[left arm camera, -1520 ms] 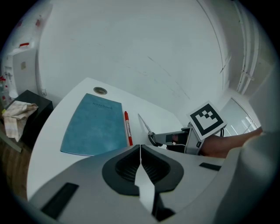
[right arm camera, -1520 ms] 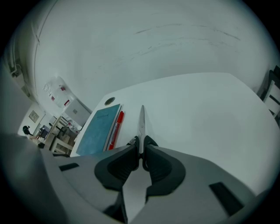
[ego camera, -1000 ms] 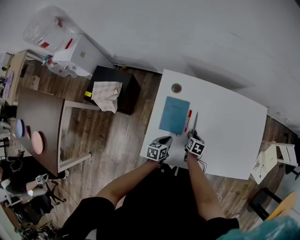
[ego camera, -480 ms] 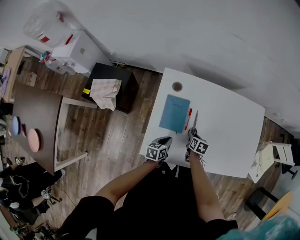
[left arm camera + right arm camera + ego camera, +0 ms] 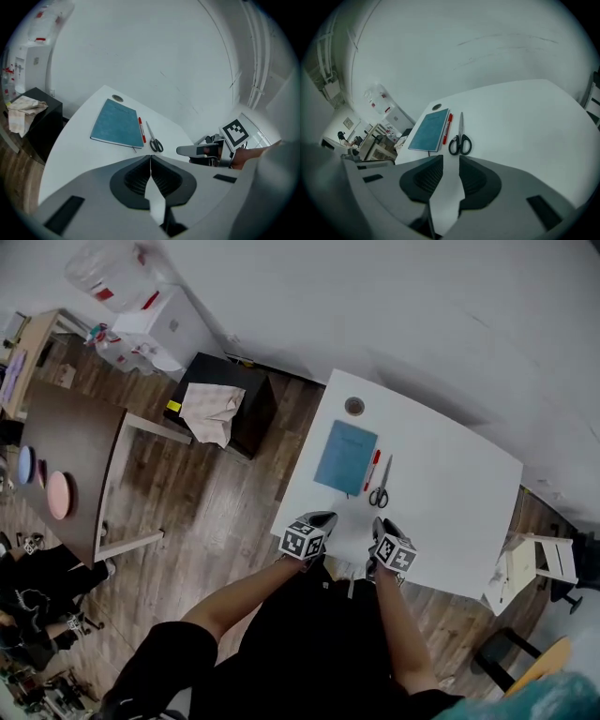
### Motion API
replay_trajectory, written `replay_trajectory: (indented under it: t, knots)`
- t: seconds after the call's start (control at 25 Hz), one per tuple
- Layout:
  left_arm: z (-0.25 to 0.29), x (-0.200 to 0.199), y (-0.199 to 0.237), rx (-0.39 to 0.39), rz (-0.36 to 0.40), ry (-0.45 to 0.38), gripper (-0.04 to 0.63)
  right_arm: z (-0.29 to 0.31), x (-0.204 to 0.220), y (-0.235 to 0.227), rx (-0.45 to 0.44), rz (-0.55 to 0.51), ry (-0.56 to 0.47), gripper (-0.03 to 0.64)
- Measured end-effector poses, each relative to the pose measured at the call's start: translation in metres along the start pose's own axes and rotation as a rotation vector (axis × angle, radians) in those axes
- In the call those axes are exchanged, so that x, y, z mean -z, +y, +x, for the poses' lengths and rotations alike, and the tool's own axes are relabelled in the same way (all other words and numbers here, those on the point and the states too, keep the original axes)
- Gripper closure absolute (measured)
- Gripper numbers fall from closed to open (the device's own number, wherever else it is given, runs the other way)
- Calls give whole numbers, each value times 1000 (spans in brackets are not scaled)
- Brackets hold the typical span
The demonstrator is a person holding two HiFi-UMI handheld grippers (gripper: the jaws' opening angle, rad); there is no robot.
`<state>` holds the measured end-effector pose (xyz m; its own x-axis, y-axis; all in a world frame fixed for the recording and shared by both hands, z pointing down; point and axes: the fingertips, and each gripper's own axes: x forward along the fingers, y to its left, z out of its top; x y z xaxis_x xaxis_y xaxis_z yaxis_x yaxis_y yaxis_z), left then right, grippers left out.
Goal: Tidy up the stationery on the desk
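The left gripper [image 5: 150,161] is clenched, its jaws meeting in a thin line with nothing between them. It sits at the lower centre of the head view, at the near edge of the white worktop [image 5: 450,493]. The right gripper [image 5: 451,161], just beside it, has its jaws a little apart and empty, aimed up the frame at the scissors [image 5: 460,140]. Those lie closest, loops toward the grippers and blades pointing away. Just left of them lies a red pen [image 5: 447,127], and left of that, close alongside, a teal notebook [image 5: 430,130]. A small round thing [image 5: 436,107] sits beyond the notebook's far corner — what it is I cannot tell.

The scissors are likely stiff and lie flat on a smooth top, so the thicker handle loops look the best hold — the thin blades would offer little. The pen is probably light and apt to roll, so take it across mid-barrel. The notebook looks thin and bendy, best pinched at an edge.
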<state>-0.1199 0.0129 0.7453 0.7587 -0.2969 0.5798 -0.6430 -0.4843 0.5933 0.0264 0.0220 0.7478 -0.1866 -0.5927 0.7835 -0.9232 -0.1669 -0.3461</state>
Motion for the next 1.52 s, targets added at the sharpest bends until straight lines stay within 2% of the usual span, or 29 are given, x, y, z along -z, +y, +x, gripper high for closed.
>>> replay_trajectory:
  t: [0.16, 0.28, 0.36, 0.44, 0.56, 0.68, 0.8, 0.88, 1.0, 1.12, 1.32, 1.52]
  knots:
    - [-10, 9, -27, -20, 34, -43, 580, -40, 1, 3, -51, -52, -82, 548]
    - [-15, 16, -64, -35, 60, -86, 580, -81, 17, -7, -86, -105, -125, 578]
    - [-19, 18, -96, -33, 93, -128, 580, -112, 29, -12, -120, -156, -164, 580]
    - [-26, 25, -132, -18, 163, -161, 580, -146, 39, -13, -152, -203, -227, 580]
    - [-35, 53, -191, 6, 254, -201, 581, -194, 56, -17, -203, -220, -296, 580]
    - [-45, 84, -243, -6, 258, -241, 581, -235, 71, -21, -249, -212, -344, 580]
    - [-62, 95, -281, -48, 214, -305, 581, -277, 79, -21, -241, -242, -404, 580]
    - [-74, 99, -306, -72, 213, -331, 581, -304, 82, -17, -232, -255, -447, 580]
    - [-90, 108, -349, -83, 286, -358, 581, -343, 85, -8, -238, -285, -507, 580]
    - [-107, 108, -379, -101, 358, -428, 581, -377, 88, -2, -215, -355, -560, 580]
    - [-127, 99, -405, -102, 437, -503, 581, -413, 85, 2, -190, -386, -632, 580]
    - [-150, 94, -421, -114, 491, -572, 581, -422, 95, 11, -159, -420, -645, 581]
